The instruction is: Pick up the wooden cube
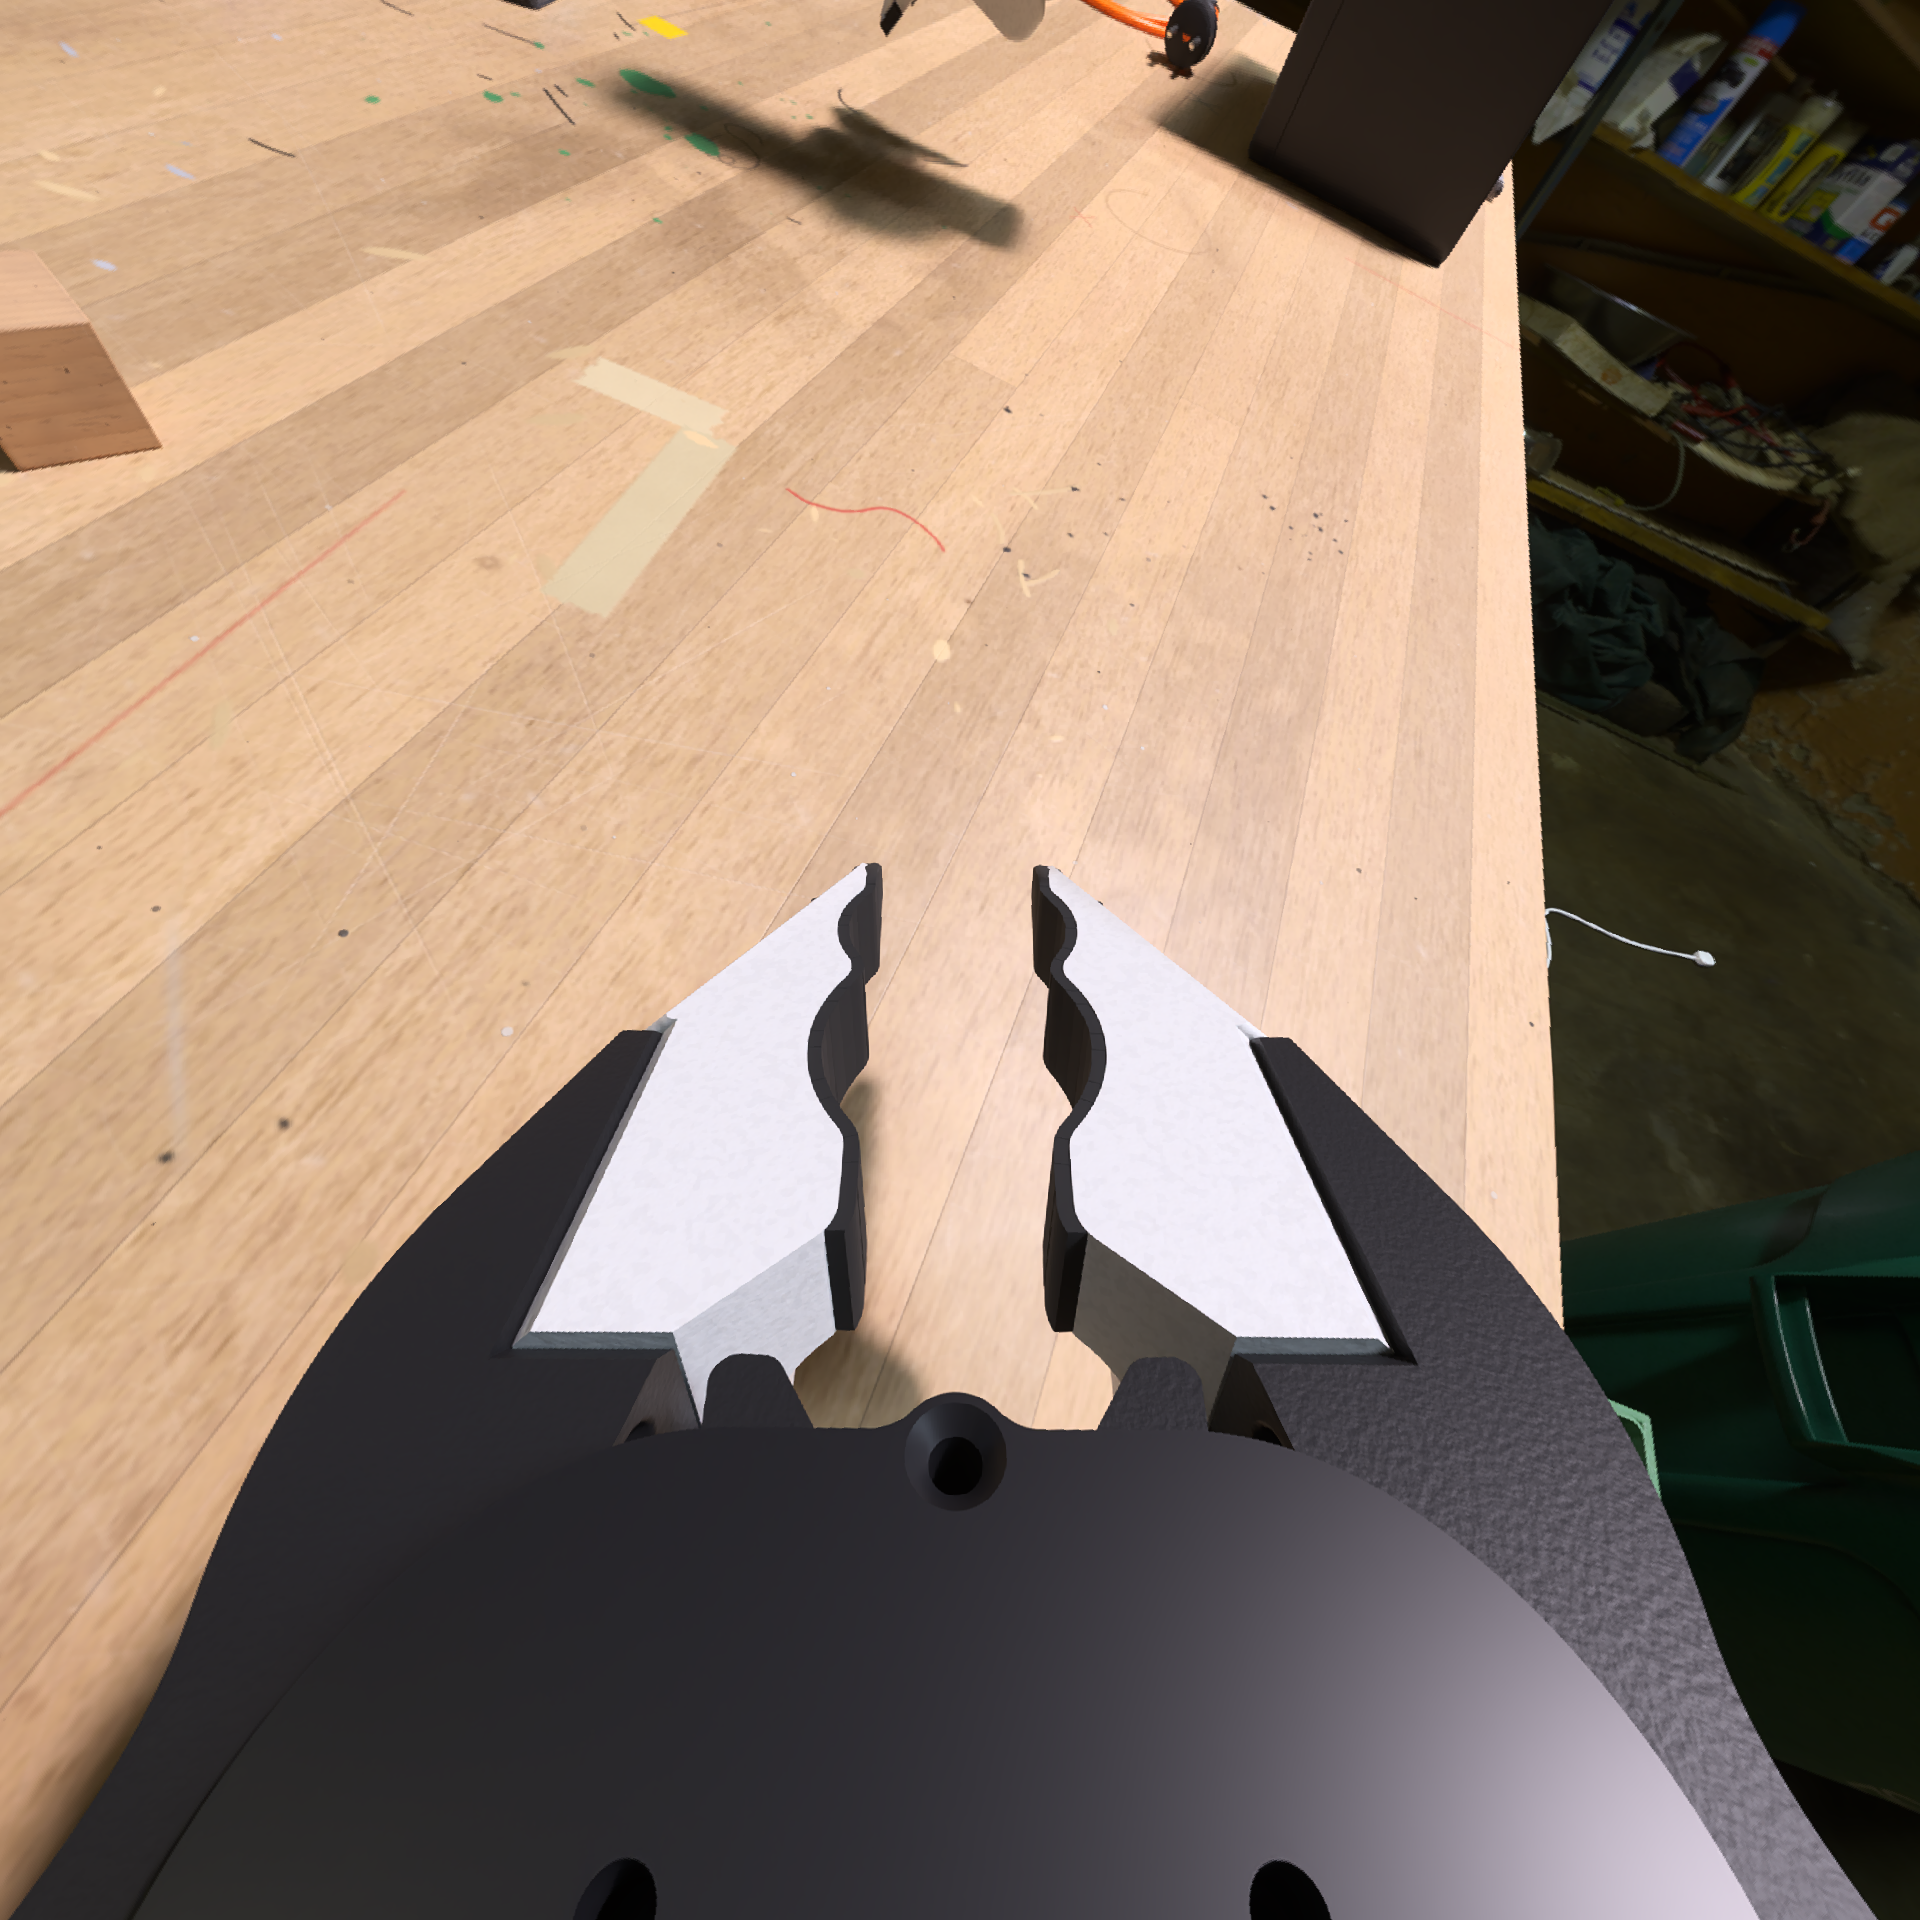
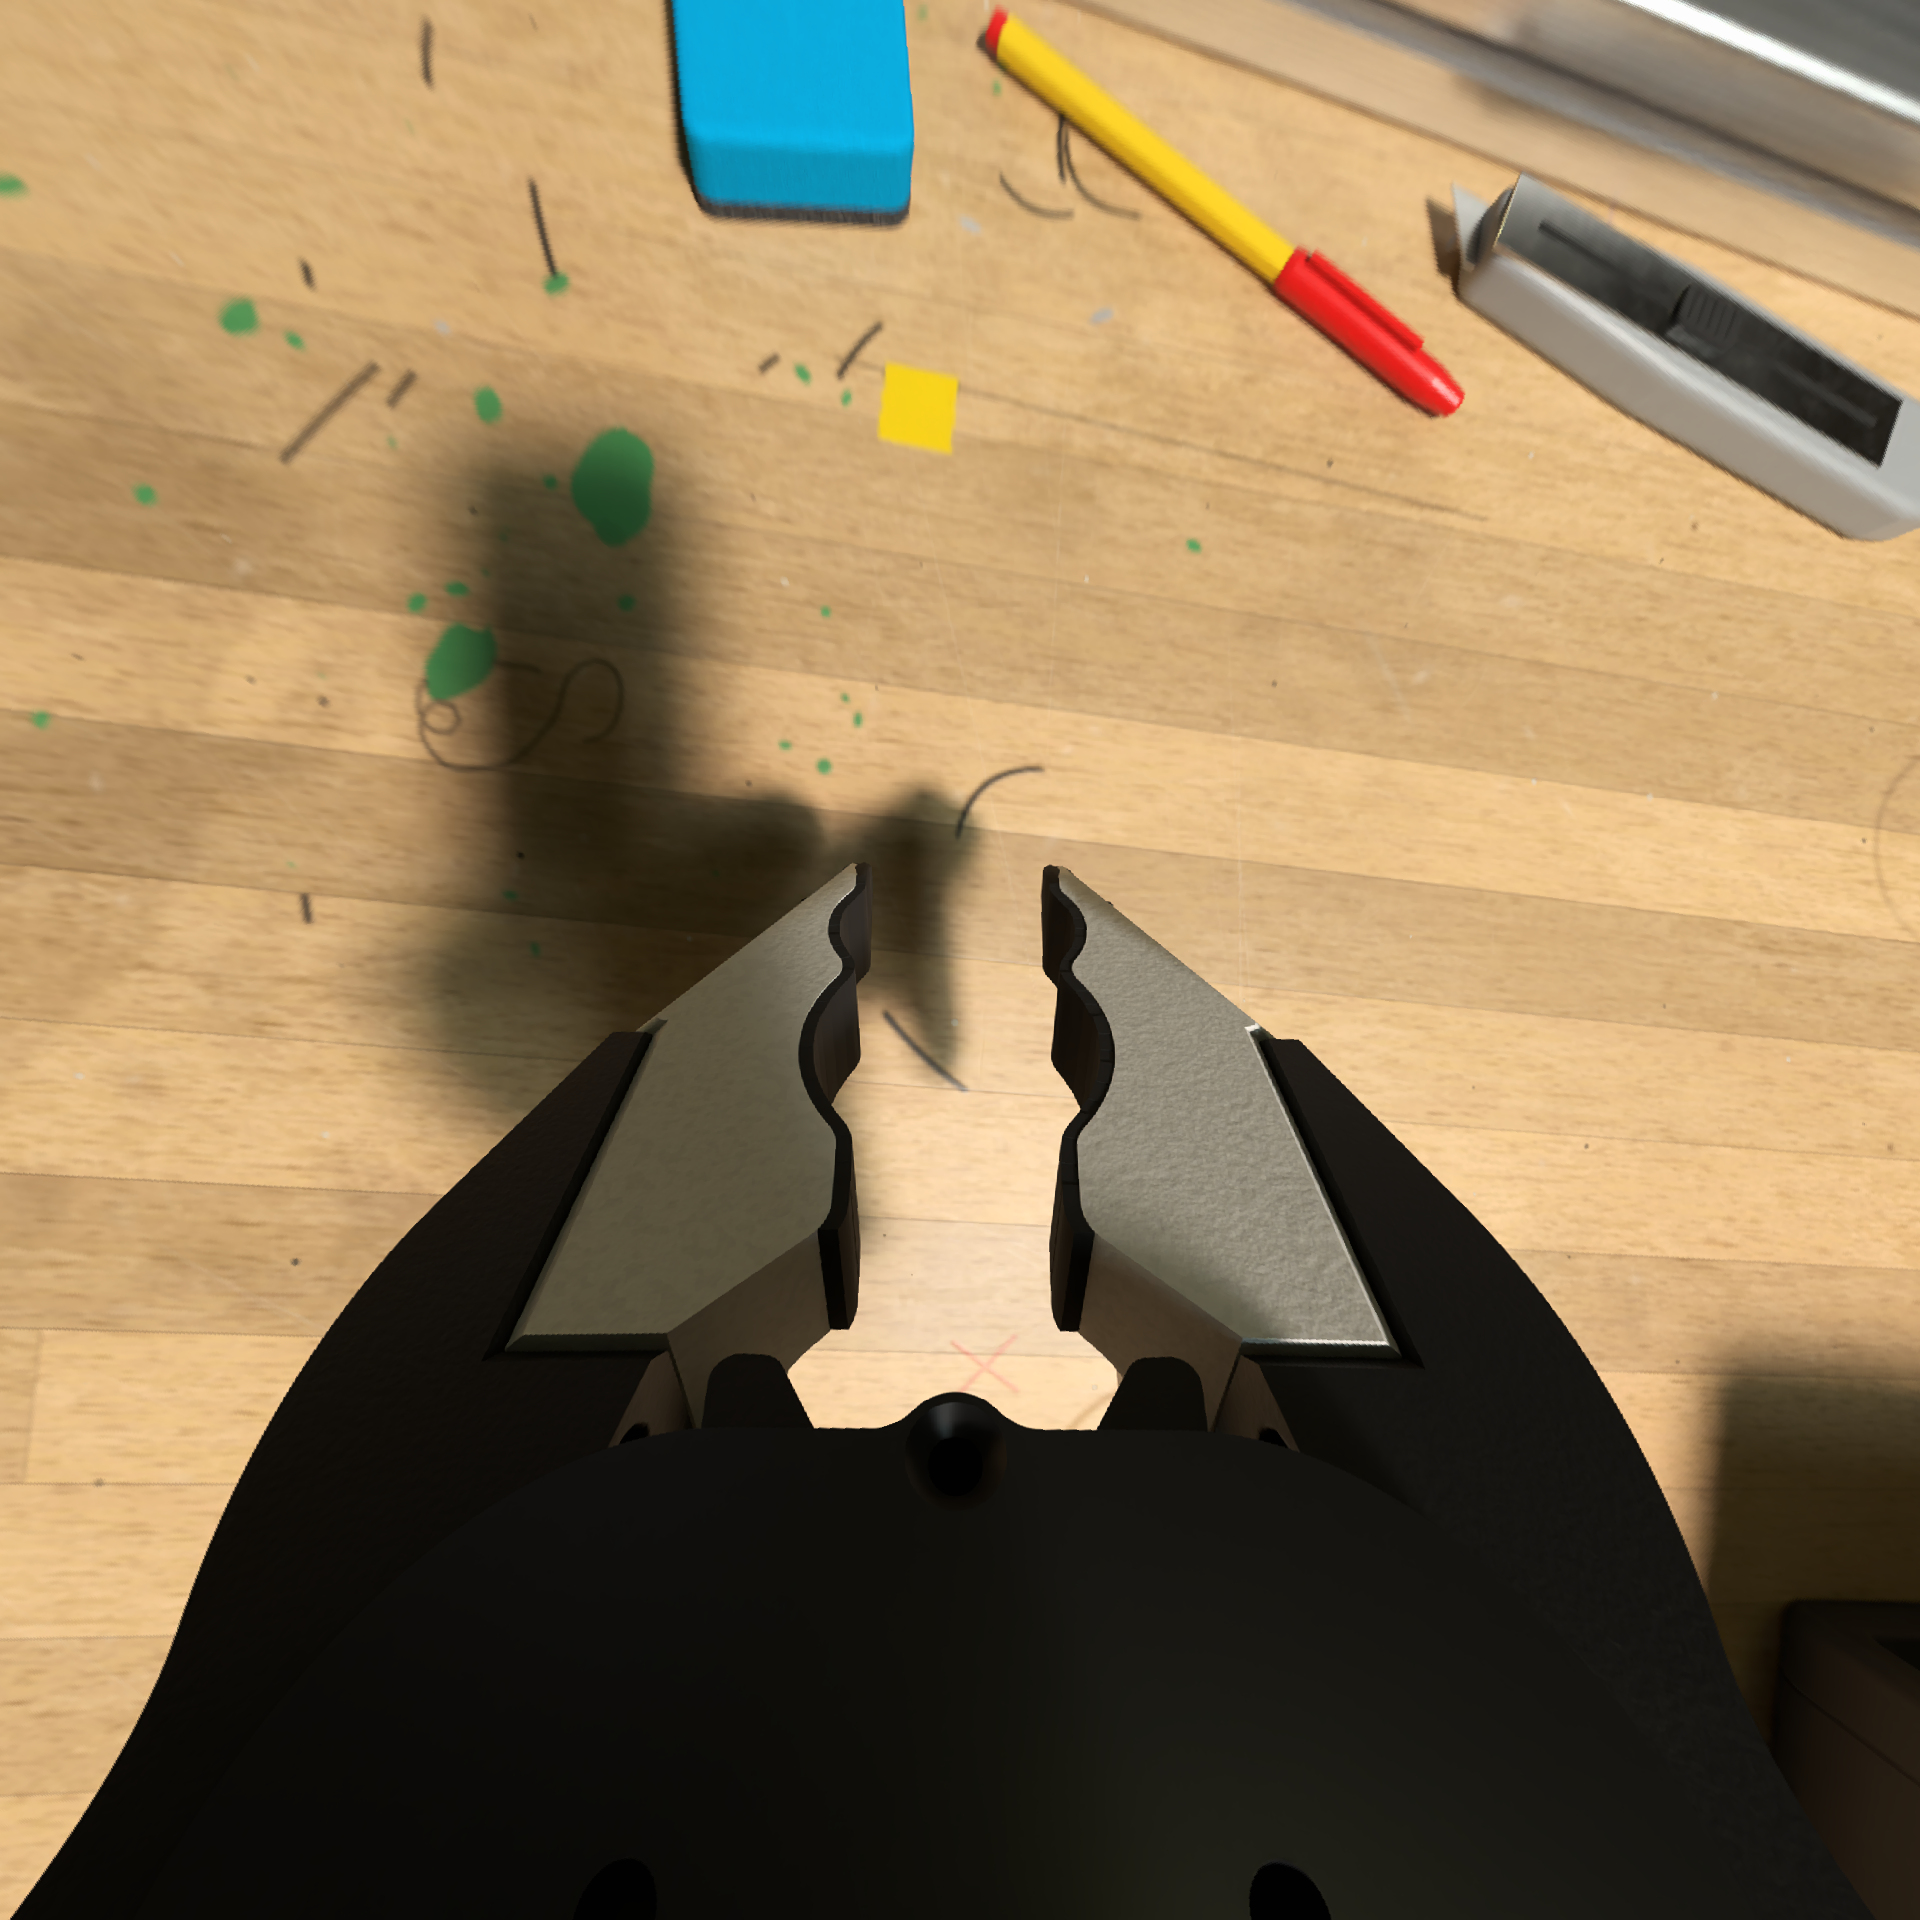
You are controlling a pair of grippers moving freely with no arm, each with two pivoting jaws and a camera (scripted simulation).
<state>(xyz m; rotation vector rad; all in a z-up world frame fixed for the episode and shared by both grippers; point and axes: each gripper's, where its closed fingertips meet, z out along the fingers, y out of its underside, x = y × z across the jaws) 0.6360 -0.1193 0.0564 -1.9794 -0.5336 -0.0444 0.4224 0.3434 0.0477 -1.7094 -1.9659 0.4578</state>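
The wooden cube (image 1: 57, 374) stands on the wooden workbench (image 1: 935, 675) at the far left edge of the left wrist view, partly cut off. My left gripper (image 1: 956, 883) is open and empty above the bench, well to the right of the cube and nearer to me. My right gripper (image 2: 956, 883) is open and empty above the bench (image 2: 1351, 935); the cube is not in the right wrist view. Part of the other gripper (image 1: 987, 16) shows at the top edge of the left wrist view.
A blue eraser block (image 2: 795, 104), a yellow and red pen (image 2: 1226, 213), a grey utility knife (image 2: 1683, 353) and a yellow square (image 2: 916, 407) lie ahead of my right gripper. A dark box (image 1: 1392, 125) stands near the bench's right edge (image 1: 1527, 727); shelves lie beyond.
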